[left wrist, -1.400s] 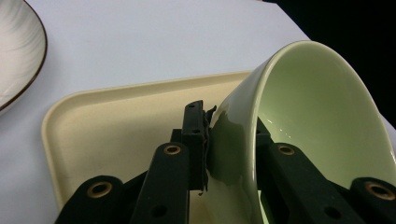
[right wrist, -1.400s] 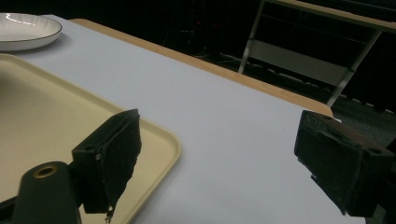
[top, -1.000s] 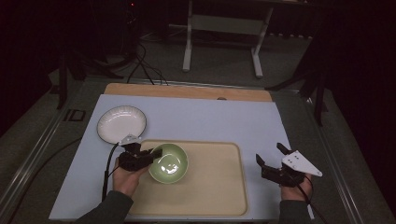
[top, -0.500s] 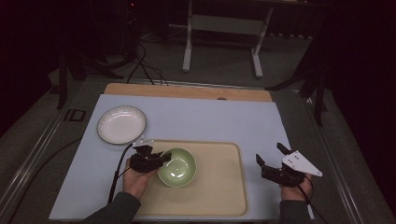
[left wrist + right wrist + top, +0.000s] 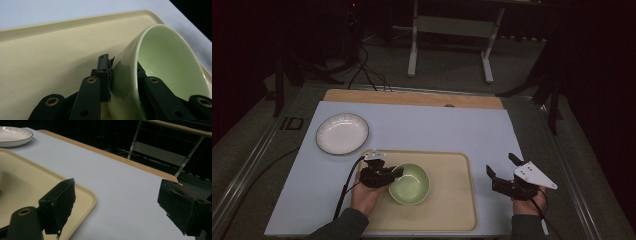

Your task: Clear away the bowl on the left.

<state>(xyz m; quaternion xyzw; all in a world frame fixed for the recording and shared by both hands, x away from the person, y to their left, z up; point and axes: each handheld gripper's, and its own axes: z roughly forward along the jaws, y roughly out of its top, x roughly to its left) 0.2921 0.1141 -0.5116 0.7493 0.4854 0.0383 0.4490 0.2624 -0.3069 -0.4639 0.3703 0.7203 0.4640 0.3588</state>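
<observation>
The left tool (image 5: 393, 173) is clamped on the near-left rim of the green bowl (image 5: 410, 183), one jaw outside the wall and one inside, as the left gripper view shows with the bowl (image 5: 160, 65) wedged between the black jaws. The bowl sits over the middle of the beige tray (image 5: 452, 210), which lies on the pale mat of the bench (image 5: 422, 125). From the gripper camera the bowl looks tipped, so part of its base may be off the tray; I cannot tell for sure.

To do this step well, the grip should stay firm on the rim while the bowl is brought level and its base meets the tray flat. Only then should the jaws let go, since a glazed rim slips easily. The right tool (image 5: 502, 172) hovers with its jaws wide apart and empty beside the tray's right edge. The white plate (image 5: 342, 133) rests on the mat beyond the tray's left corner, well clear.
</observation>
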